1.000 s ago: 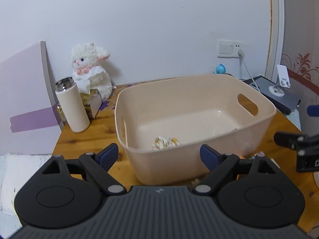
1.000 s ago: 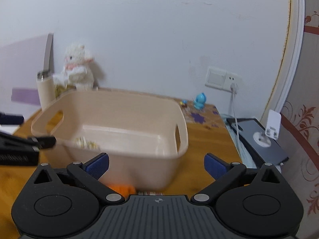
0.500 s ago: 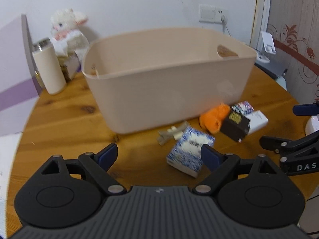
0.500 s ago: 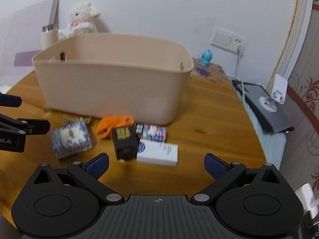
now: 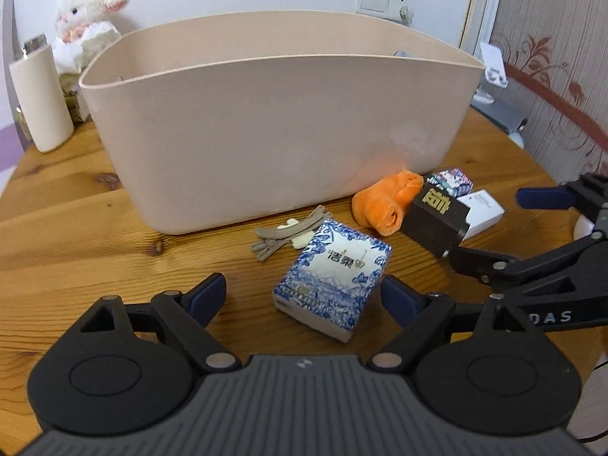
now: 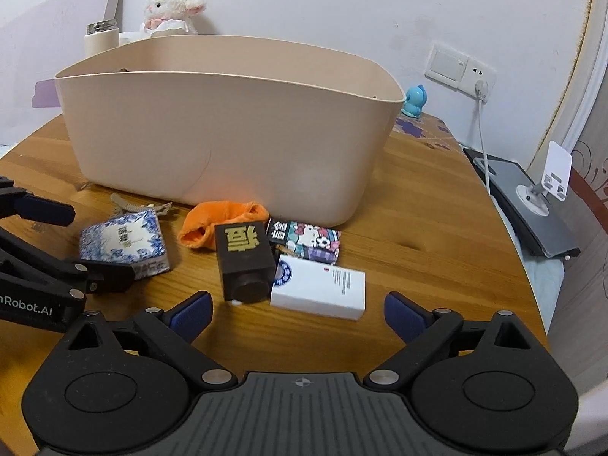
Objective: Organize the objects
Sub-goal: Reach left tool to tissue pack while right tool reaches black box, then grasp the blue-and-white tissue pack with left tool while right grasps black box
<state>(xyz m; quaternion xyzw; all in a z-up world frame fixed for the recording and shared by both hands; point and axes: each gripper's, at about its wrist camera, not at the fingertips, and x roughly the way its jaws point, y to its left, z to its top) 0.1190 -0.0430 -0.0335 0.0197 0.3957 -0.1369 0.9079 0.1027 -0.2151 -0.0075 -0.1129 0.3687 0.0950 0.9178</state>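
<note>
A beige plastic bin (image 5: 266, 121) (image 6: 212, 133) stands on the round wooden table (image 5: 68, 250). In front of it lie a blue-and-white tissue pack (image 5: 332, 279) (image 6: 123, 243), a grey hair clip (image 5: 283, 233), an orange cloth (image 5: 385, 203) (image 6: 220, 218), a dark brown box (image 5: 437, 220) (image 6: 245, 262), a cartoon-printed card box (image 6: 306, 241) and a white box (image 6: 319, 292) (image 5: 480, 214). My left gripper (image 5: 302, 296) is open, just in front of the tissue pack. My right gripper (image 6: 298, 315) is open, just in front of the brown and white boxes.
A white thermos (image 5: 40, 98), a plush lamb (image 5: 87, 22) and a tissue box stand behind the bin at the left. A blue figurine (image 6: 414, 100), a wall socket with cable (image 6: 475, 79), a grey device (image 6: 528, 205) and a phone stand (image 6: 547, 178) are at the right.
Both grippers came down and back from above the bin to low over the table in front of it. The objects before the bin came into view. Both stayed open.
</note>
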